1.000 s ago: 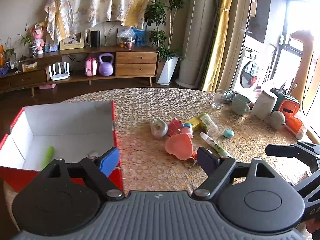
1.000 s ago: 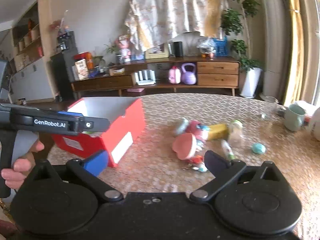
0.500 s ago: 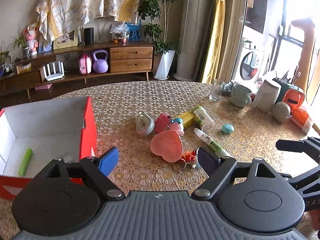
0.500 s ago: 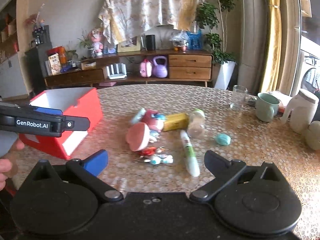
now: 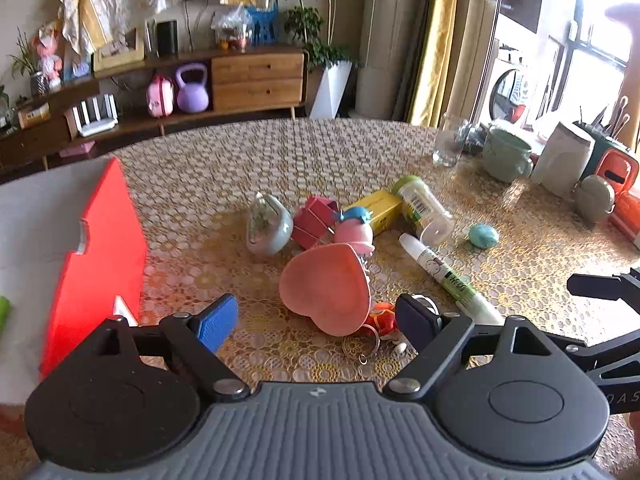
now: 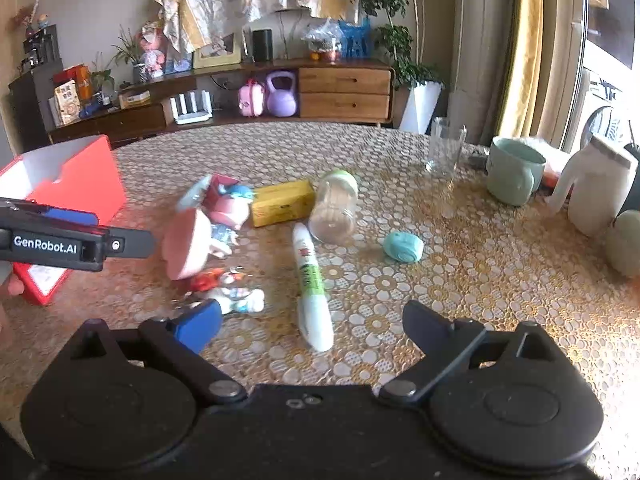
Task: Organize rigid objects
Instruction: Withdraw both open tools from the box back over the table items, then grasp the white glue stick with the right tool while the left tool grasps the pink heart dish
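Note:
My left gripper (image 5: 316, 322) is open just over a pink heart-shaped dish (image 5: 324, 288) whose near edge lies between its pads, untouched. Behind the dish are a grey heart case (image 5: 266, 224), a pink figure (image 5: 354, 232), a yellow box (image 5: 378, 208) and a clear jar (image 5: 424, 208). My right gripper (image 6: 312, 322) has its jaws closing a little. The near end of a white and green pen (image 6: 312, 280) lies between them and the pads are off it. A red box (image 5: 96, 264) with a white inside stands at the left.
A teal lump (image 6: 403, 246) lies right of the pen. A glass (image 6: 444, 148), a green mug (image 6: 514, 172) and a white jug (image 6: 592, 188) stand at the far right. A keychain (image 5: 378, 320) lies by the heart dish. The left gripper's body (image 6: 72, 240) crosses the right view's left side.
Both grippers have come down and forward toward the pile, which now looks larger. The red box has slid toward the left edge of both views. The right jaws have narrowed slightly.

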Demonstrator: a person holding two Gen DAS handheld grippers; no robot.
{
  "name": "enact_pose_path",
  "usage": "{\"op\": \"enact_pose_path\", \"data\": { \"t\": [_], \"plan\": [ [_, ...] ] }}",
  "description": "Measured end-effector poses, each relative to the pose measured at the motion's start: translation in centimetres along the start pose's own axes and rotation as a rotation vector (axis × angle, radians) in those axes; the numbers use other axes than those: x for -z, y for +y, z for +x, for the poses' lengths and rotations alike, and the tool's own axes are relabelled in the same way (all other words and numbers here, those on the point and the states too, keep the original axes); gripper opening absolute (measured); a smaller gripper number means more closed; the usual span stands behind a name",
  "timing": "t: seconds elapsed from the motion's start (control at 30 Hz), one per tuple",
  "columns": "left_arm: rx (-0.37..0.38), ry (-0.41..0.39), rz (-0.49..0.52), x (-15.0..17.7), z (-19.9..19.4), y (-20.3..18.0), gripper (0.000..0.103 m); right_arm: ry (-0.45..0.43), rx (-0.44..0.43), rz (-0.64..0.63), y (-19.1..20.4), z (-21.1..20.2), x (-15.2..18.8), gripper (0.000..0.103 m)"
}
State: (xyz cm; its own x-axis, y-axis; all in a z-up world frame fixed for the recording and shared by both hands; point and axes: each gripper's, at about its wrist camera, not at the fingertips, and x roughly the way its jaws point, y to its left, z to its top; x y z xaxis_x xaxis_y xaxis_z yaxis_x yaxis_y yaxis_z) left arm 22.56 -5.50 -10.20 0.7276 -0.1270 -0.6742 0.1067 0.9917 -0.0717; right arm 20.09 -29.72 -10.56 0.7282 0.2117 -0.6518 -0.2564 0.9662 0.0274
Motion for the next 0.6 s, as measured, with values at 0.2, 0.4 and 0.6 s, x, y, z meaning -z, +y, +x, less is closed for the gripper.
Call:
{"op": "enact_pose_path", "data": {
  "t": [0.2,0.4,0.6],
  "plan": [
    [-0.008,0.044,-0.011,-0.4,3.2,-0.3,0.086,0.018,0.0,0.026,-0.5,2.6,-0.7,0.096],
    [0.003,0.072,-0.017,-0.8,5.9,-0.1,0.086,0.045,-0.018,0.063,-0.8,5.1,-1.7,0.089],
    [0.033,0.105,-0.049,-0.8,8.0,0.9,0.086,0.074,-0.038,0.062,-0.8,7.0,-1.9,0.082]
  ]
}}
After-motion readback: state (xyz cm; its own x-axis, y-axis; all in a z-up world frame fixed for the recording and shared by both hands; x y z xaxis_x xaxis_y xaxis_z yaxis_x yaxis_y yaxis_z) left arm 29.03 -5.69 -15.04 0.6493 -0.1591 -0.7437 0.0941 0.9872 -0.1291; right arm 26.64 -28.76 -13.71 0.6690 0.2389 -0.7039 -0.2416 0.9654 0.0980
